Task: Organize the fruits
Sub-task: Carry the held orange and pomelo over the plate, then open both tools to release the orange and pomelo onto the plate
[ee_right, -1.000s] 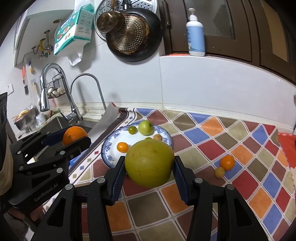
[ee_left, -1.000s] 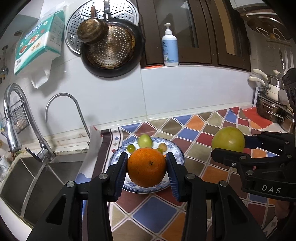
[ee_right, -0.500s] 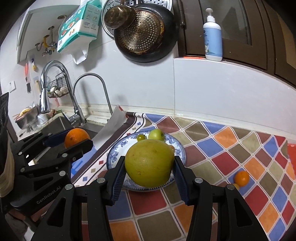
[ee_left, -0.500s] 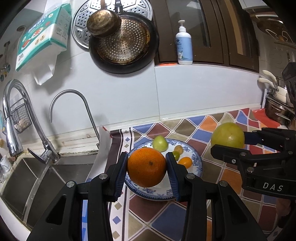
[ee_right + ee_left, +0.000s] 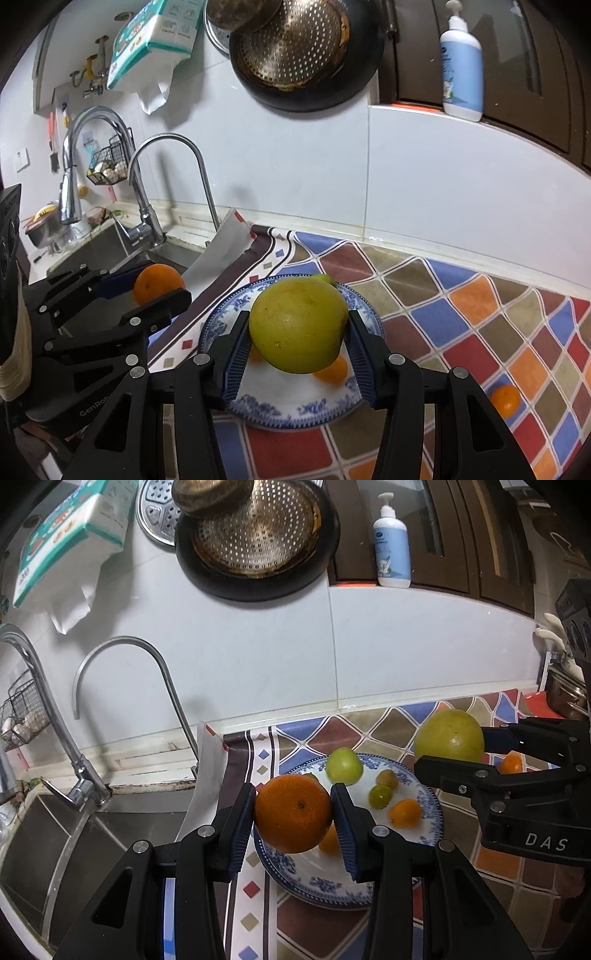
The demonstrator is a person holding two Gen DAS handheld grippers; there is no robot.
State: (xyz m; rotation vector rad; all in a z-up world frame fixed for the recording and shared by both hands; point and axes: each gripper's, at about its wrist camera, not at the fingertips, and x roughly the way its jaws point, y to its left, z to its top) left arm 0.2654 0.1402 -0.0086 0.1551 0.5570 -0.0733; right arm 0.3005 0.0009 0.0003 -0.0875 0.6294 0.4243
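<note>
Now orange (image 5: 293, 818) sits clamped between left hand-held gripper (image 5: 293, 821) pads.

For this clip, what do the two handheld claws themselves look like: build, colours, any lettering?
Both are matte black frames of angular linked bars joined by round silver bolt heads. The left claw has dark blue ribbed pads; seen from the right camera its body reads "GenRobo", partly cut off. The right claw has the same blue ribbed pads, and its side carries white letters "DAS". No cables show. A pale woven cuff edge shows behind the left claw.

Your left gripper (image 5: 293, 821) and right gripper (image 5: 298, 341) both angle downward side by side, each clamped on a fruit.
</note>
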